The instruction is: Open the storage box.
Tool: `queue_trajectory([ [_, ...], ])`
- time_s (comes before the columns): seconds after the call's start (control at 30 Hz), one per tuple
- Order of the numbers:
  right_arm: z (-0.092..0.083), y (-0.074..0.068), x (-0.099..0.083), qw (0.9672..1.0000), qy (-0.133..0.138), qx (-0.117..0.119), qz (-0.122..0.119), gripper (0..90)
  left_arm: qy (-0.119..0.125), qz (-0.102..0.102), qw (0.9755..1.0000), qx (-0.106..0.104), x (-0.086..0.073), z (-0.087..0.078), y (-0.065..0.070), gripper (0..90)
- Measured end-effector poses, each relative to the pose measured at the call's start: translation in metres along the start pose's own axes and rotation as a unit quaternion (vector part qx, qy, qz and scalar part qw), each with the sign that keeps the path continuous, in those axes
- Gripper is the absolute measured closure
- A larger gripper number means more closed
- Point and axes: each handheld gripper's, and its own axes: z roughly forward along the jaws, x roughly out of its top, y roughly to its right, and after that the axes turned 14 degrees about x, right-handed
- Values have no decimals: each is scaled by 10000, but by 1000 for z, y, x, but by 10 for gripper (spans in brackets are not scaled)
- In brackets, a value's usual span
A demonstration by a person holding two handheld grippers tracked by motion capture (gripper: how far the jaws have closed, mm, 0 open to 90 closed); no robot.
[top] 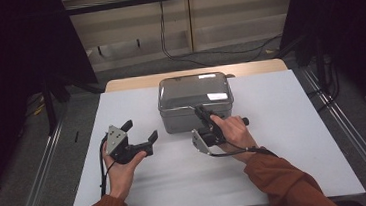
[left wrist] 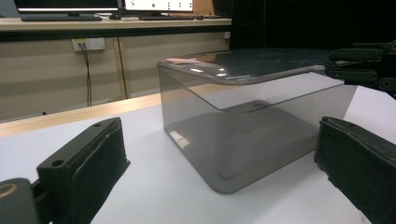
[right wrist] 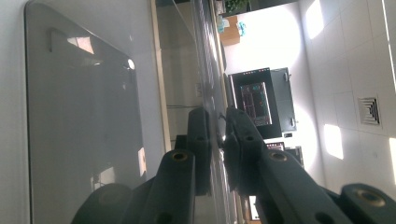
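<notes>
Grey box [top: 195, 102], white label [top: 217, 96] unreadable

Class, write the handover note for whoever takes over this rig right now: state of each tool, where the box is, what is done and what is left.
Right tool: shut on the near edge of the box's lid, hand turned on its side, as the right gripper view shows.
Left tool: open, holding nothing, on the box's left, apart from it.
Smoky see-through box: at the far middle of the white tabletop, seemingly empty.
Done: lid edge gripped; the left gripper view suggests a slight lift on the right tool's side.
Left: probably steady the box with the left tool, then raise the lid.
</notes>
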Motion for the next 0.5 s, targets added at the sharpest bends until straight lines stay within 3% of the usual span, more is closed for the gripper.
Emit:
queue_trajectory([
  [0.2, -1, 3, 0, 10000, 19, -15, -14, 812, -51, 102, 9999, 50, 4, 12, 1, 36],
  [0.5, -2, 11, 1, 10000, 6, -22, -81, 814, 197, 318, 9993, 6, 15, 35, 5, 38],
])
